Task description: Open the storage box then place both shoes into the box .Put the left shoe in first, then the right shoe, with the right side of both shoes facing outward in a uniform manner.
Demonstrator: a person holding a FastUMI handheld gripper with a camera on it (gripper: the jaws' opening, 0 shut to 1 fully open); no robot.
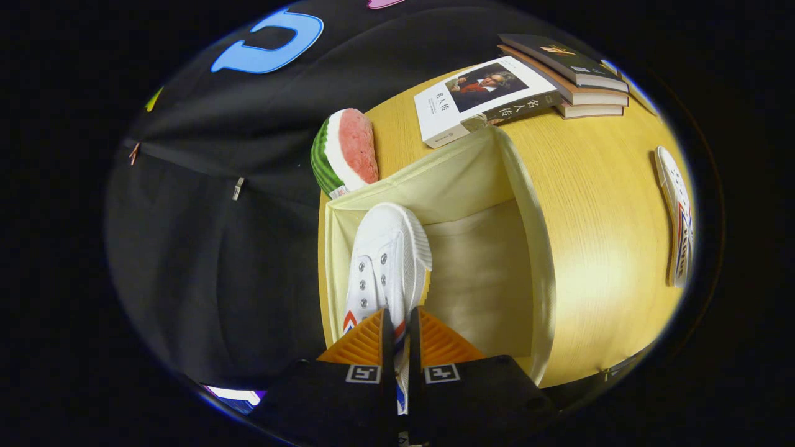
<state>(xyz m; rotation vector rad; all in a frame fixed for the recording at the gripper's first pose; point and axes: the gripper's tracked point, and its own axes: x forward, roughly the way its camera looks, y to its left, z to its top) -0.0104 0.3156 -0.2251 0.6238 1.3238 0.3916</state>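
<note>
A white canvas shoe [385,261] with metal eyelets and a red and blue side mark hangs toe-down inside the open cream fabric storage box [528,211], close to its left wall. My gripper [400,323] is shut on the shoe's rear edge, which is pinched between the two fingers. The second white shoe [677,217] lies on the wooden table [596,186], well to the right of the box. The box's floor to the right of the held shoe is bare.
A watermelon-slice toy [345,152] sits just beyond the box's far left corner. A white book [478,99] touches the box's far corner, with a stack of books [577,74] behind it. Black cloth wall lies left of the table.
</note>
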